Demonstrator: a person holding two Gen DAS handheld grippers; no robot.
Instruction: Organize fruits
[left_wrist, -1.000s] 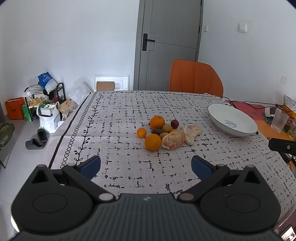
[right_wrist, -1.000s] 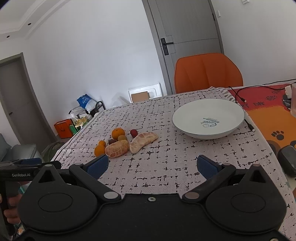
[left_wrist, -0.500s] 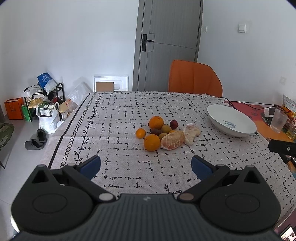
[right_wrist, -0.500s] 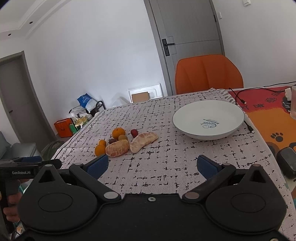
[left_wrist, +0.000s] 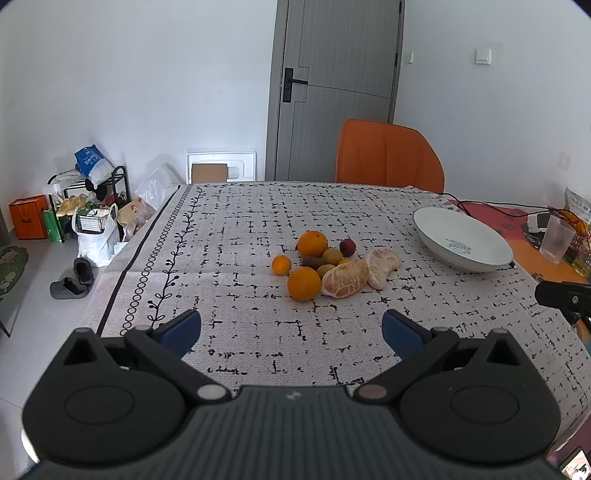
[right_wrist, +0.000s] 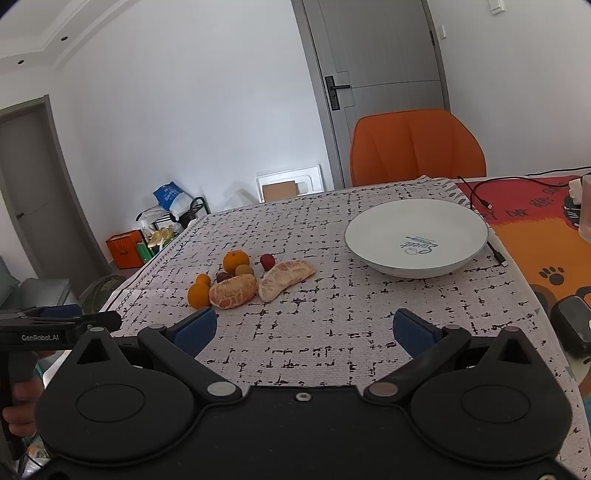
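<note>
Loosely clustered fruits (left_wrist: 325, 266), some peeled

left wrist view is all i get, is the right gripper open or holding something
Observer: The right gripper is open, with nothing between its fingers.
Operator: anything near it i should avoid
Observer: A dark object sits on the orange paw-print mat, to the gripper's right.
Operator: and on its other side
Observer: A bare hand grips the handle of the left gripper, low at the table's edge.
</note>
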